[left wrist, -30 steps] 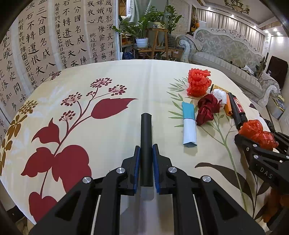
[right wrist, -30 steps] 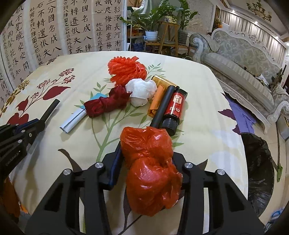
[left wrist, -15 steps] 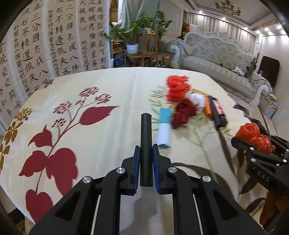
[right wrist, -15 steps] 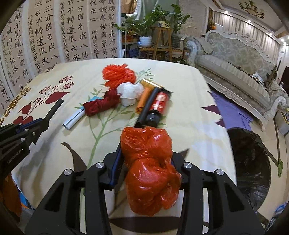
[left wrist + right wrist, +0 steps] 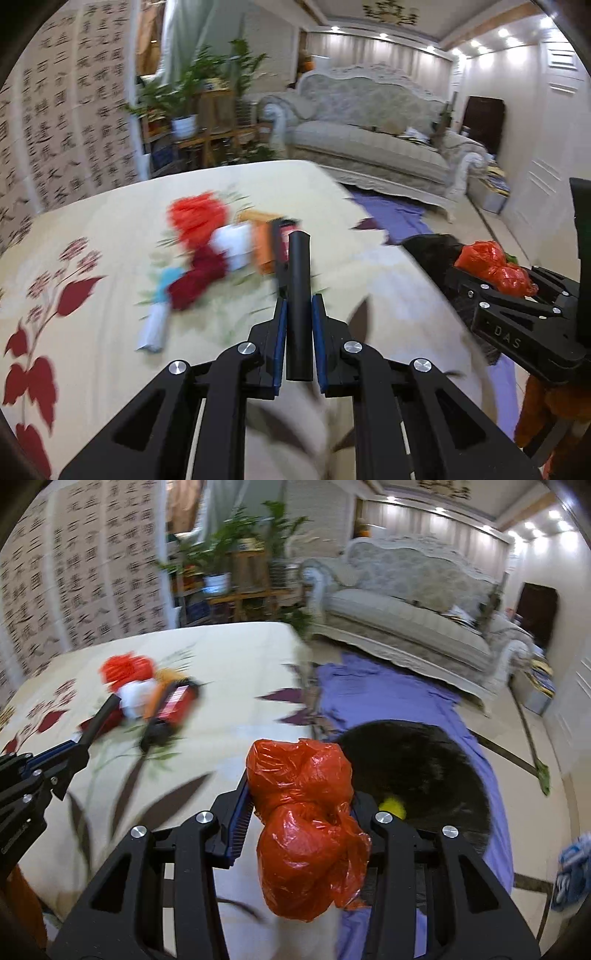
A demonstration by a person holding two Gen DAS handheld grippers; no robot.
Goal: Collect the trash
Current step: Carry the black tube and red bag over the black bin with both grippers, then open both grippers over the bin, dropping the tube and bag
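My left gripper (image 5: 298,308) is shut on a black tube (image 5: 298,291) that sticks forward over the table's right part. My right gripper (image 5: 300,786) is shut on a crumpled red plastic bag (image 5: 306,827), held past the table's right edge, near a black trash bag (image 5: 417,771) on the floor with a yellow thing (image 5: 392,807) inside. From the left wrist view the right gripper (image 5: 498,273) and its red plastic bag (image 5: 491,266) show at the right. A blurred pile of trash (image 5: 221,247) lies on the table: red netting, dark red cloth, white wad, orange and black packs, a white-blue roll (image 5: 157,314).
The table carries a cream cloth with red flowers (image 5: 74,258). A purple sheet (image 5: 369,694) covers the floor under the black trash bag. A sofa (image 5: 406,620) stands behind, with plants (image 5: 236,554) and a calligraphy screen (image 5: 74,572) at the back left.
Both grippers have swung right and risen a little, keeping their loads. The trash pile has slid left in both views, and the black trash bag has come in front of the right gripper.
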